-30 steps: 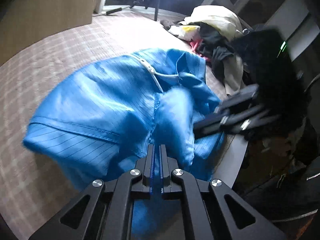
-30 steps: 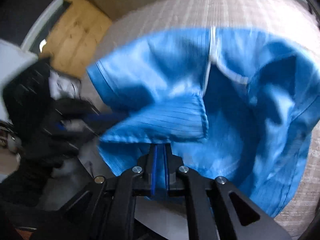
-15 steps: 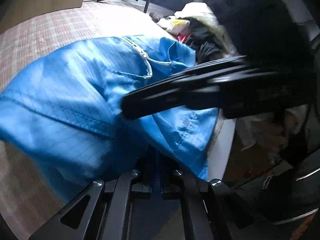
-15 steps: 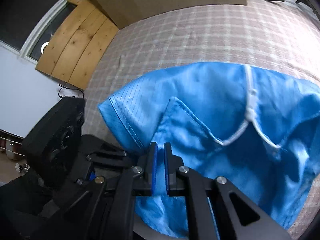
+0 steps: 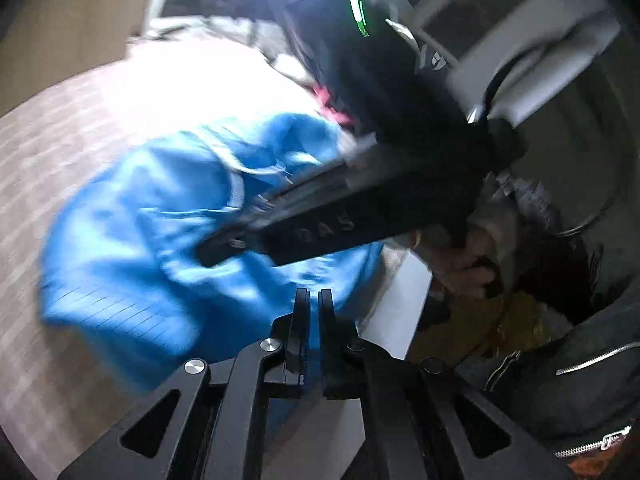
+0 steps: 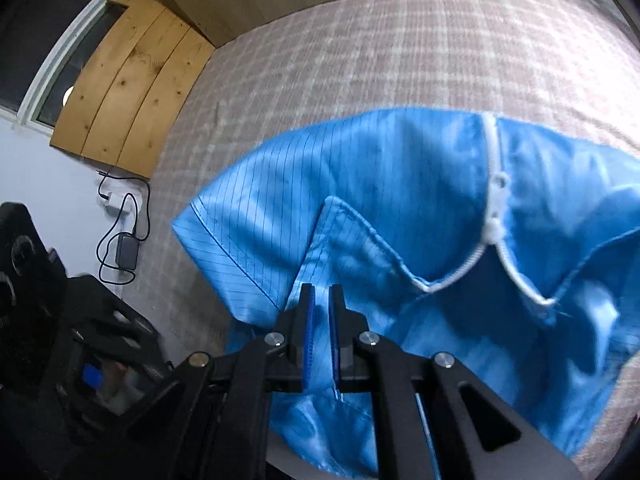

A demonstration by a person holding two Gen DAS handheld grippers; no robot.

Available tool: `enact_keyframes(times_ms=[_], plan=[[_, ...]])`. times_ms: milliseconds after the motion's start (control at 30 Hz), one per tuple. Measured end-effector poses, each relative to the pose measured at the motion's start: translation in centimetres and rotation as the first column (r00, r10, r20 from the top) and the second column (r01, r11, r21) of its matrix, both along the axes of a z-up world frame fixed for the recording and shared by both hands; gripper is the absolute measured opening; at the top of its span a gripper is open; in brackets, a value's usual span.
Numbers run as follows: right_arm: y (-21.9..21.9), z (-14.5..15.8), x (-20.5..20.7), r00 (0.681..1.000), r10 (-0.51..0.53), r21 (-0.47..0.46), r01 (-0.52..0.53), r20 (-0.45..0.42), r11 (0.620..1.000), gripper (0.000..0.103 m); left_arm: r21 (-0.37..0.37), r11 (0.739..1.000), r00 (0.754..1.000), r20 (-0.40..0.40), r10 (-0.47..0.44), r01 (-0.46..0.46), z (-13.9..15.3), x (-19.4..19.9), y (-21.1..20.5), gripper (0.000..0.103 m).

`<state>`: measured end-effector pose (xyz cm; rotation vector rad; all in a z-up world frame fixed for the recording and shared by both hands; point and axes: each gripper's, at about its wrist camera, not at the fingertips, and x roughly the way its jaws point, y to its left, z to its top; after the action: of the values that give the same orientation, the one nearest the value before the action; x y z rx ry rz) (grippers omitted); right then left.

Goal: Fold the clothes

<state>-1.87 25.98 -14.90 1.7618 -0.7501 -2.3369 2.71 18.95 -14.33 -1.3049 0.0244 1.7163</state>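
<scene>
A blue pinstriped garment with a white zipper lies bunched on the plaid bed cover. My left gripper sits at the garment's near edge. Its jaws are opening a little, and blue cloth still shows in the narrow gap. My right gripper is shut on a folded flap of the garment close to the bed's edge. In the left wrist view the right gripper reaches across the cloth from the right, held by a person's hand. That view is blurred.
A pile of other clothes, with a pink piece, lies past the blue garment. The bed's white edge runs beside my left gripper, with a dark zipped jacket below it. Wooden boards and a charger with cable are on the left.
The right gripper swung over the garment, carrying its flap toward the left gripper. The left gripper drew back and lifted, and the gap between its jaws has widened slightly.
</scene>
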Motion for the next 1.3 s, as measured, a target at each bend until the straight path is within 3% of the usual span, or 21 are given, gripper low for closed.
enact_keyframes(times_ms=[100,167,233,300,333,467,533,600,733,933,1000,1067,1100,1167,1300], plan=[[0.6,0.3,1.0,1.000,0.002,0.038,-0.002,0.008,0.999,0.008,-0.106,0.994,0.999,0.001,0.036,-0.036,-2.2,-0.1,0.1,0.003],[1.9,0.8,3.4,1.000,0.021,0.066,-0.022,0.009,0.998,0.008,-0.128,0.986,0.994,0.026,0.108,-0.104,-2.8,-0.4,-1.4,0.003],[2.7,1.2,5.7,0.997,0.082,0.100,-0.083,0.011,0.991,0.011,-0.136,0.983,0.992,0.001,0.127,-0.126,-1.7,-0.2,-2.1,0.003],[2.5,1.6,7.4,0.984,0.176,0.186,-0.177,0.023,0.966,0.027,-0.157,0.979,0.991,-0.036,0.128,-0.132,-0.1,-0.2,-1.8,0.004],[2.2,1.9,8.2,0.972,0.235,0.229,-0.235,0.027,0.945,0.028,-0.164,0.977,0.991,-0.036,0.130,-0.135,0.6,-0.4,-1.3,0.009],[0.7,3.1,9.5,0.890,0.454,0.325,-0.440,0.038,0.837,0.041,-0.242,0.959,0.989,-0.043,0.138,-0.145,2.1,-1.2,1.6,0.017],[0.0,3.3,9.6,0.841,0.540,0.365,-0.514,0.037,0.776,0.049,-0.337,0.927,0.987,-0.048,0.156,-0.163,1.2,-1.3,3.4,0.025],[-0.4,3.2,9.7,0.790,0.611,0.403,-0.573,0.040,0.714,0.050,-0.414,0.893,0.984,-0.050,0.173,-0.178,0.0,-1.1,4.4,0.026],[-0.2,2.0,9.6,0.723,0.689,0.413,-0.644,0.053,0.645,0.050,-0.520,0.838,0.985,-0.054,0.163,-0.167,-2.0,0.4,5.8,0.028],[-1.9,0.4,10.2,0.589,0.805,0.423,-0.747,0.064,0.513,0.050,-0.606,0.765,0.974,-0.086,0.209,-0.218,-3.9,0.7,6.5,0.031],[-2.3,-0.4,10.1,0.562,0.824,0.458,-0.753,0.071,0.473,0.050,-0.631,0.738,0.968,-0.098,0.231,-0.240,-4.6,0.4,6.1,0.030],[-2.3,-1.2,9.6,0.563,0.823,0.466,-0.750,0.076,0.469,0.045,-0.639,0.726,0.964,-0.107,0.245,-0.255,-5.0,0.4,5.5,0.015],[-2.2,-1.5,9.3,0.565,0.822,0.462,-0.750,0.076,0.473,0.029,-0.635,0.726,0.962,-0.111,0.251,-0.263,-5.1,0.4,5.1,0.004],[-1.9,-1.8,8.8,0.572,0.817,0.459,-0.748,0.080,0.479,0.005,-0.615,0.734,0.955,-0.119,0.273,-0.287,-5.0,0.5,4.2,0.002],[-1.0,-0.4,8.7,0.572,0.820,0.463,-0.734,0.026,0.497,0.003,-0.546,0.756,0.926,-0.117,0.360,-0.362,-3.6,0.2,1.8,0.001]])
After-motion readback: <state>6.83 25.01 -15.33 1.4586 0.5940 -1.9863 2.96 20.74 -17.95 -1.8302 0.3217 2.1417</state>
